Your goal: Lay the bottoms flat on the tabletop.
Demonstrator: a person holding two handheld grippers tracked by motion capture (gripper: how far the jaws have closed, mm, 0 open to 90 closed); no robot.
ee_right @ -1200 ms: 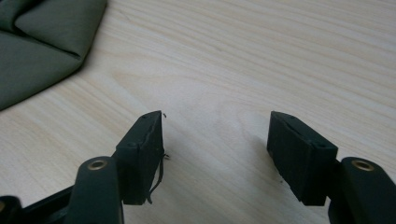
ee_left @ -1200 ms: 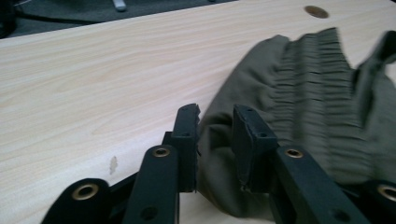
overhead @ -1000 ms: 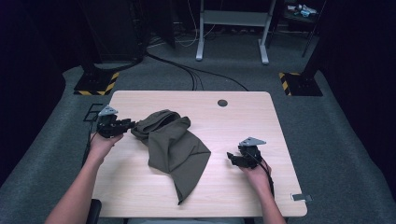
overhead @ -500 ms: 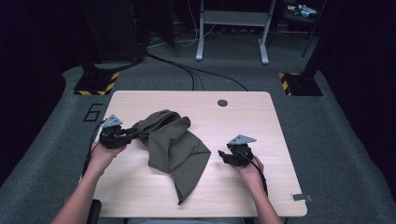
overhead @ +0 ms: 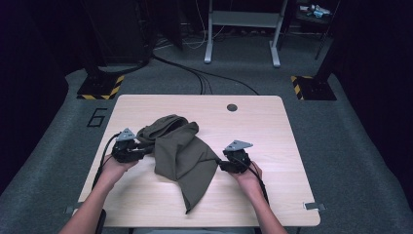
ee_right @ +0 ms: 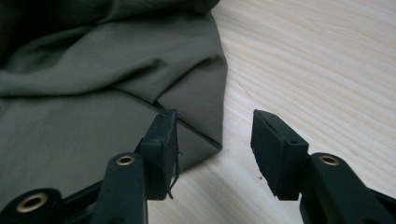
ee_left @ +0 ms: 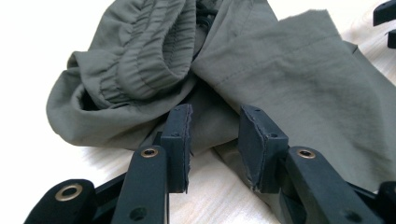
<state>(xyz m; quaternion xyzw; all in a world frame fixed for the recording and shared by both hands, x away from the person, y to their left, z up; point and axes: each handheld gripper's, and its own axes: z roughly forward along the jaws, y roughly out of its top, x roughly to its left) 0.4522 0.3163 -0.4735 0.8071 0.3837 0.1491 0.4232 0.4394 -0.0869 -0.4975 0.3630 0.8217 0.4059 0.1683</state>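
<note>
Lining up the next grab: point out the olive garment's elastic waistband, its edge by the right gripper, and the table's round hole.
elastic waistband (ee_left: 140, 56), left gripper view, gathered band
garment edge (ee_right: 212, 105), right gripper view, hem
round hole (overhead: 232, 107), high view, centre

We see a light wooden table (overhead: 272, 126) on grey carpet (overhead: 350, 146), 2 hazard-striped bases (overhead: 100, 90), cables (overhead: 204, 78), and perhaps a metal stand (overhead: 243, 22) in darkness behind.

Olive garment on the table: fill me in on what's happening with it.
A person works a crumpled olive garment on the wooden table with a gripper in each hand. The left gripper has been opening at its bunched waistband end; the right gripper has been closing around a side edge. Neither grips the cloth yet.
</note>
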